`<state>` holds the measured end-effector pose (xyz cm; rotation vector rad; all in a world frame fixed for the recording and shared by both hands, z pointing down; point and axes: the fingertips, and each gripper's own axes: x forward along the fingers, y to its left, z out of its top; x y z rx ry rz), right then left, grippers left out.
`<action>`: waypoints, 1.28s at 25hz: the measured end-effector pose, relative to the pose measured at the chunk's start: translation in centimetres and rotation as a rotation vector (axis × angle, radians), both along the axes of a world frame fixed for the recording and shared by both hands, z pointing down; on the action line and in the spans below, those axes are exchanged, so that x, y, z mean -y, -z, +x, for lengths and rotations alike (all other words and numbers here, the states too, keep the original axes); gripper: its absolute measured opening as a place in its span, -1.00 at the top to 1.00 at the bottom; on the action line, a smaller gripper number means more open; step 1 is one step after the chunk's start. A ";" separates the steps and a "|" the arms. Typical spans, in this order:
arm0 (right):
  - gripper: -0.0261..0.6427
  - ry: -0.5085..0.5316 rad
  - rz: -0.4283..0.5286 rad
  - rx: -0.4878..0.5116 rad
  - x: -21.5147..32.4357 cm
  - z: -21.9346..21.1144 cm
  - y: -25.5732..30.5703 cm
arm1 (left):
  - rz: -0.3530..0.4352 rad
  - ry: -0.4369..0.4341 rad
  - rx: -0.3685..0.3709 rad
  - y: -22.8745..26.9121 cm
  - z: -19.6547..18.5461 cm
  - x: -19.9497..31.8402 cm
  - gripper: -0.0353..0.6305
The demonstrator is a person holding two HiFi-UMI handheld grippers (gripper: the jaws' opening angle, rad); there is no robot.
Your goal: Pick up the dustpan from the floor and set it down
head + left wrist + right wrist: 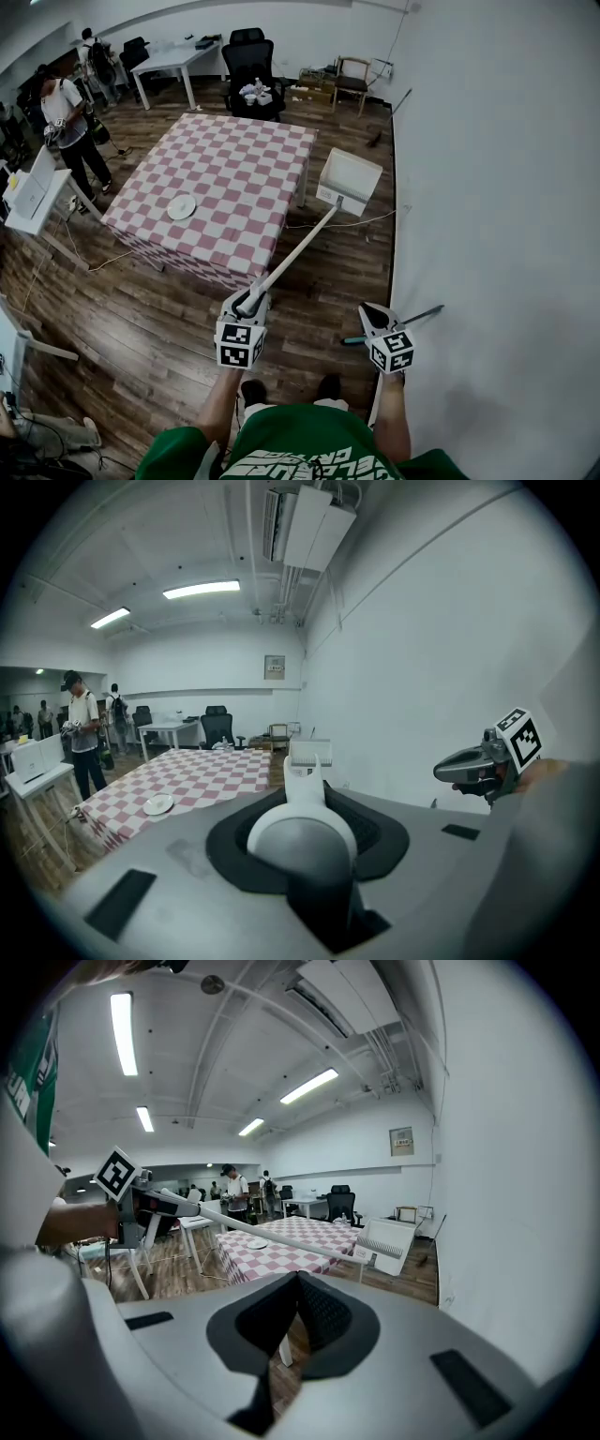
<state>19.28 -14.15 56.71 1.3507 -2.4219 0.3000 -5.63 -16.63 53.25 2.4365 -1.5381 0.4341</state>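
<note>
The white dustpan's tray (pixel 349 180) hangs off the floor by the table's right corner. Its long white handle (pixel 291 258) runs back to my left gripper (pixel 251 302), which is shut on the handle's end. In the left gripper view the handle (pixel 305 803) fills the jaws of the left gripper (pixel 305 841), with the tray (pixel 309 752) beyond. My right gripper (pixel 373 314) hovers to the right of it, apart from the dustpan. In the right gripper view the right gripper (pixel 298 1281) has its jaws together with nothing between them. That view shows the tray (pixel 386 1238) ahead.
A table with a pink-and-white checked cloth (pixel 225 187) carries a white plate (pixel 181 206). A white wall (pixel 497 187) runs close on the right. A thin dark tool (pixel 422 315) lies on the wooden floor by the wall. A person (pixel 66 122) stands far left; office chairs (pixel 251 66) stand behind the table.
</note>
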 end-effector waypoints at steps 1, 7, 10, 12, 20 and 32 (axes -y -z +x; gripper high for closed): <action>0.90 0.001 0.001 -0.001 0.0 0.0 0.0 | -0.002 0.000 -0.002 -0.1 -0.1 0.0 0.58; 0.90 0.004 0.000 -0.004 0.1 -0.2 0.1 | -0.019 -0.013 0.001 -0.2 0.1 -0.1 0.58; 0.90 0.005 -0.001 -0.004 0.1 -0.4 0.2 | -0.035 -0.019 0.002 -0.5 0.2 -0.1 0.58; 0.90 0.005 -0.001 -0.003 0.1 -0.4 0.2 | -0.043 -0.026 0.013 -0.8 0.3 -0.2 0.58; 0.90 -0.002 -0.007 0.003 0.0 -0.3 -0.1 | -0.091 -0.044 0.048 -2.5 0.6 -0.7 0.58; 0.90 -0.007 -0.016 0.001 0.1 -0.3 -0.8 | -0.180 -0.064 0.104 -6.2 1.0 -1.1 0.58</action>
